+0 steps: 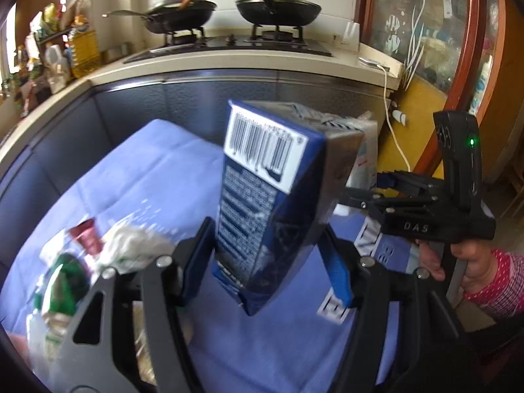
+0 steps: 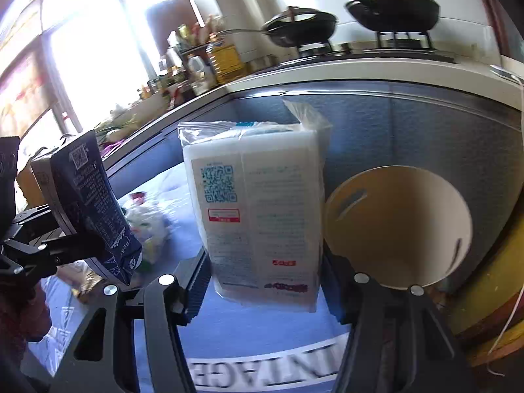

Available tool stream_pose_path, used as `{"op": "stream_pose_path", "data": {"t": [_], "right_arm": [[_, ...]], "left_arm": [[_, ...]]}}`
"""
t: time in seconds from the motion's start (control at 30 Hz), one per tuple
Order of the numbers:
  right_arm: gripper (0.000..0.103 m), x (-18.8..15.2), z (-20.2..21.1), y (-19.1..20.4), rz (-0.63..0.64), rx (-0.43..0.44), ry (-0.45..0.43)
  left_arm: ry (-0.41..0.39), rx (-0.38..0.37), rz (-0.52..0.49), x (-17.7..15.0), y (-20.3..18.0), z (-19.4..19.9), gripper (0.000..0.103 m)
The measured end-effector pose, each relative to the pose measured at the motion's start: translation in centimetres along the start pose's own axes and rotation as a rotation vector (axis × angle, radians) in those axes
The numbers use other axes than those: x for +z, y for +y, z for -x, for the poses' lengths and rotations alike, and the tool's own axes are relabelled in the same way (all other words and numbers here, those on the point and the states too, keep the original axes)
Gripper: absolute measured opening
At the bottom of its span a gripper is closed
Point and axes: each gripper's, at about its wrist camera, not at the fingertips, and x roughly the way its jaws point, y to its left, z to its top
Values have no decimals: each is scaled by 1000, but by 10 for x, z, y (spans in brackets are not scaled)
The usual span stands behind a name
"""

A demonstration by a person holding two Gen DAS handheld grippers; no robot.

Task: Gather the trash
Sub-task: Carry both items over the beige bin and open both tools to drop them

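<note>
Blue carton (image 1: 271,196) stood clamped between the pads of the left hand-held gripper (image 1: 267,262) at frame centre, above the blue cloth (image 1: 147,177). At centre of the right wrist view, the right hand-held gripper (image 2: 263,281) gripped a white plastic-wrapped pack (image 2: 258,216).

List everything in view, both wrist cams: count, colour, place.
Dark blue cardboard carton: 1, between left tongs.
White plastic-wrapped pack: 1, between right tongs.
Beige round paper cup: 1, right of pack.
Lilac printed cloth: 1, under everything.
Clear plastic bag of trash: 1, mixed colours, cloth's left.
Black pans: 2, on stove.
Yellow oil bottle: 1, counter.
Person's hand, red dotted sleeve: 1, holding right tongs.
</note>
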Motion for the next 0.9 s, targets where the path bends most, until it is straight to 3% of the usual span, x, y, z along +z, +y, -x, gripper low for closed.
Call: {"op": "stream_pose_path", "data": {"t": [0.2, 0.37, 0.47, 0.67, 0.77, 0.9], "right_arm": [[61, 16, -15, -95, -87, -148, 27], [67, 5, -37, -125, -117, -173, 98], [83, -3, -37, -130, -122, -210, 59], [87, -1, -29, -137, -161, -198, -2], [87, 6, -15, -127, -151, -194, -63], [83, 18, 2, -99, -116, -117, -115]], "left_arm": [[90, -149, -5, 80, -40, -120, 61], [182, -209, 6, 95, -64, -195, 60], [239, -186, 13, 95, -73, -225, 60], [216, -164, 84, 88, -64, -217, 60], [142, -133, 86, 73, -54, -177, 60], [50, -103, 87, 45, -51, -120, 60]]}}
